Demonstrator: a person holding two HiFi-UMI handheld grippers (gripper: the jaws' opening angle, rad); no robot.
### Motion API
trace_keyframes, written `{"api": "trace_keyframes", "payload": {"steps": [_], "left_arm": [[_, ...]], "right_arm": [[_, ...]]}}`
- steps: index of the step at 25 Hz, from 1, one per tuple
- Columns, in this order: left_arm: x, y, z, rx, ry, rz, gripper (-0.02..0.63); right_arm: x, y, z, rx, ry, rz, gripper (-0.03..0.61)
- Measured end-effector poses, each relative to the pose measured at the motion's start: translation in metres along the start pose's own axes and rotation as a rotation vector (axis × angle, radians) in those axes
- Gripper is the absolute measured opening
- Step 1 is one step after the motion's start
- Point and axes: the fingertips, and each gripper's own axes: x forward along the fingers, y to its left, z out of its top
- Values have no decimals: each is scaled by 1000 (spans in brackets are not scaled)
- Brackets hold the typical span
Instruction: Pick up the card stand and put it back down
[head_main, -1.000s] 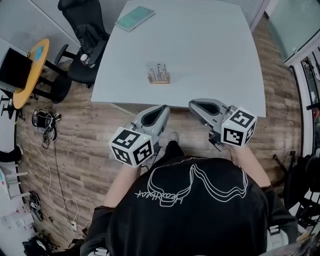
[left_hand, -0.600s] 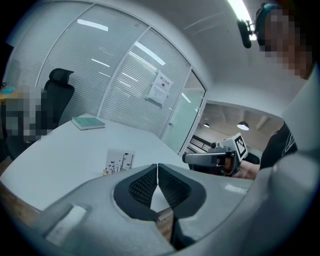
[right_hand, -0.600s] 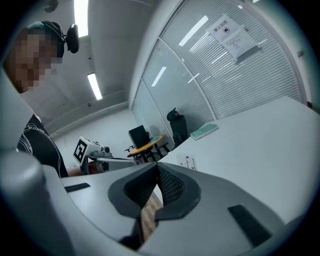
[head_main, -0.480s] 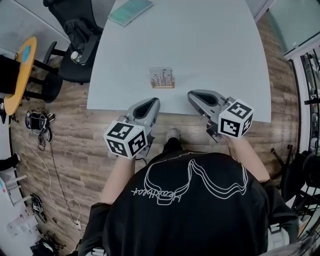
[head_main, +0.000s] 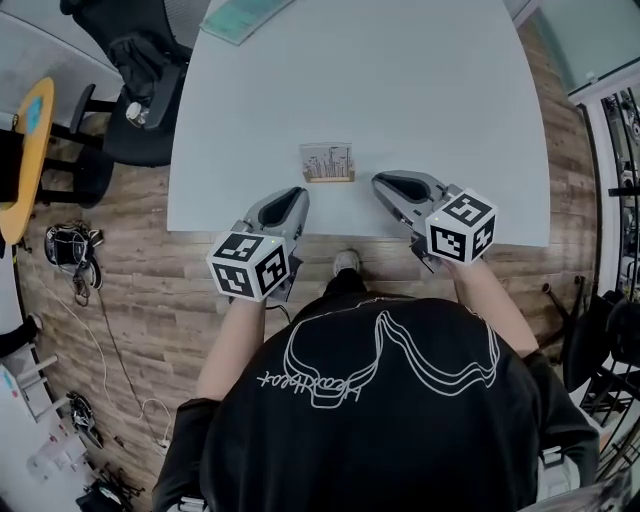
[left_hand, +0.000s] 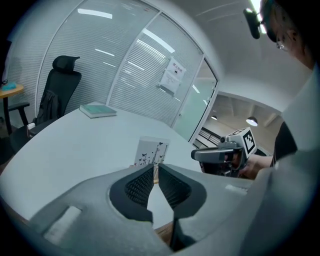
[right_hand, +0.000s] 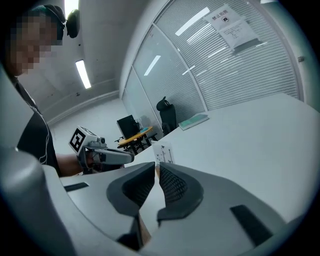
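The card stand (head_main: 327, 163), a small wooden base holding a white printed card, stands upright on the white table (head_main: 440, 90) close to its near edge. My left gripper (head_main: 291, 194) is just short of it on the left, its jaws shut with nothing in them. On the other side, my right gripper (head_main: 384, 184) is at the same distance; its jaws are opening, a narrow gap shows and nothing is between them. In the left gripper view the card stand (left_hand: 150, 152) rises just beyond the left gripper (left_hand: 156, 166). In the right gripper view the card stand (right_hand: 164, 151) is ahead of the right gripper (right_hand: 157, 166).
A teal book (head_main: 240, 18) lies at the table's far left corner. A black office chair (head_main: 140, 70) stands left of the table, with a yellow round table (head_main: 25, 150) and cables (head_main: 70, 245) on the wooden floor beyond. The table's near edge runs under both grippers.
Both grippers have moved forward from over the floor to the table's near edge, closer to the card stand. The stand has not moved.
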Motion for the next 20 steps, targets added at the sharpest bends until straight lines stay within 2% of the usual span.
{"api": "trace_keyframes", "payload": {"steps": [7, 9, 12, 20], "left_arm": [[24, 34, -12, -22, 42, 38, 19], [32, 40, -16, -26, 59, 31, 29], [43, 45, -22, -26, 91, 16, 86], [63, 53, -31, 5, 138, -13, 97]], "right_arm": [[26, -24, -21, -10, 76, -27, 71], [34, -29, -27, -25, 98, -38, 78], [44, -36, -33, -38, 114, -53, 84], [62, -47, -45, -37, 147, -60, 100]]}}
